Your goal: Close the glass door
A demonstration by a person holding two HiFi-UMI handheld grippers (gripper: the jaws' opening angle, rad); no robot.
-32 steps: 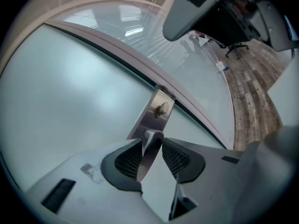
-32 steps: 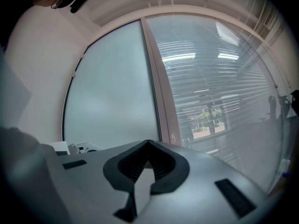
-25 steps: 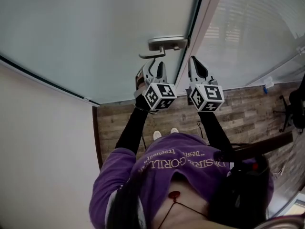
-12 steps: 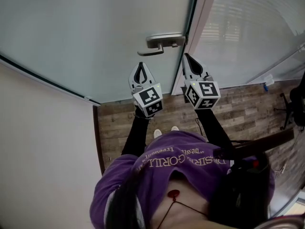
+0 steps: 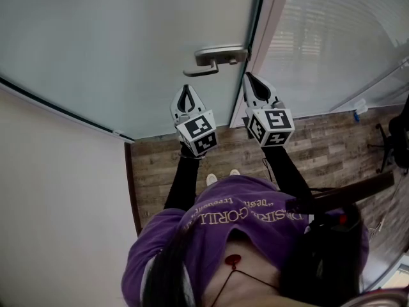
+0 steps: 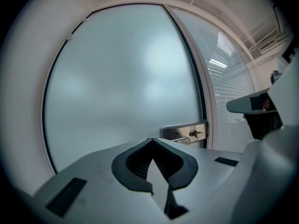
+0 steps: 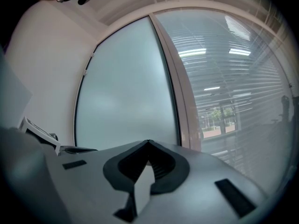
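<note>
The frosted glass door (image 5: 128,37) fills the upper left of the head view, its edge lying along the pale door frame (image 5: 271,31). A metal lever handle (image 5: 217,57) sits by that edge and also shows in the left gripper view as the handle (image 6: 187,132). My left gripper (image 5: 186,89) is shut and empty, a short way below the handle and apart from it; its tips (image 6: 152,140) point at the glass. My right gripper (image 5: 249,77) is shut and empty, level with the frame, tips (image 7: 148,142) facing the door edge.
A white wall (image 5: 57,190) runs along the left. Wood-plank floor (image 5: 332,146) lies below, with an office chair (image 5: 390,139) at the far right. Behind the frame is a glazed partition with blinds (image 7: 229,78). The person's purple top (image 5: 243,229) fills the lower middle.
The left gripper was open right at the lever handle; it has shut, rolled, and drawn back down and left from it. The right gripper has hardly moved.
</note>
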